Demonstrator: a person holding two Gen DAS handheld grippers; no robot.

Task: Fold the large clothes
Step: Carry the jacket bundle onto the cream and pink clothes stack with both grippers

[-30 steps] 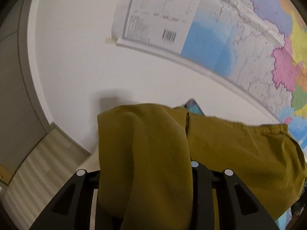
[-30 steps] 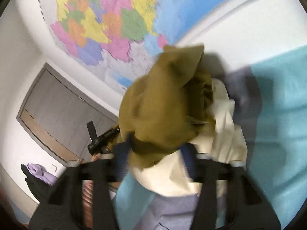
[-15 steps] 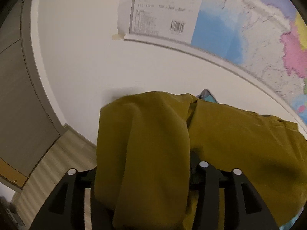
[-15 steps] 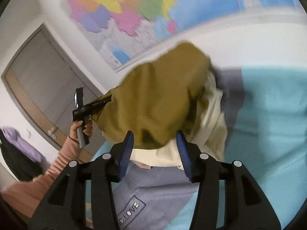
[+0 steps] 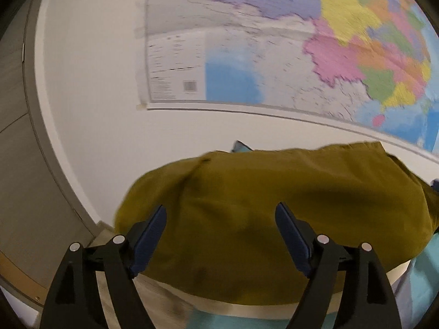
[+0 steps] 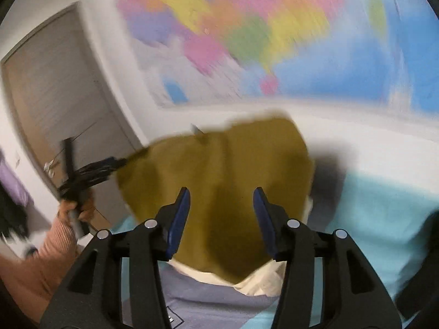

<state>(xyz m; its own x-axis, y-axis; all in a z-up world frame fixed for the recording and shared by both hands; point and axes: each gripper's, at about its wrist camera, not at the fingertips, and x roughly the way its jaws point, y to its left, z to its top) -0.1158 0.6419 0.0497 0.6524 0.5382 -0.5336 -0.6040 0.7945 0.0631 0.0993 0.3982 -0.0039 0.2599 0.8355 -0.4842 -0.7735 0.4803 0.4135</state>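
Map [image 5: 315, 63] print's too blurred to read; my left gripper [image 5: 221, 227] and right gripper [image 6: 221, 208] both gape wide, olive garment [image 5: 274, 213] just ahead.

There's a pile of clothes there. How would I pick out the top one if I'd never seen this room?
Find the big coloured map on the white wall; below it lies a light blue sheet with a stack of clothes. The olive-mustard garment sits on top, covering a cream piece and a grey-lavender one. It is the only dark yellowish-green cloth, plain and unprinted.

Both tongs [image 5: 221, 213] [image 6: 221, 200] now off garment [image 5: 274, 205]
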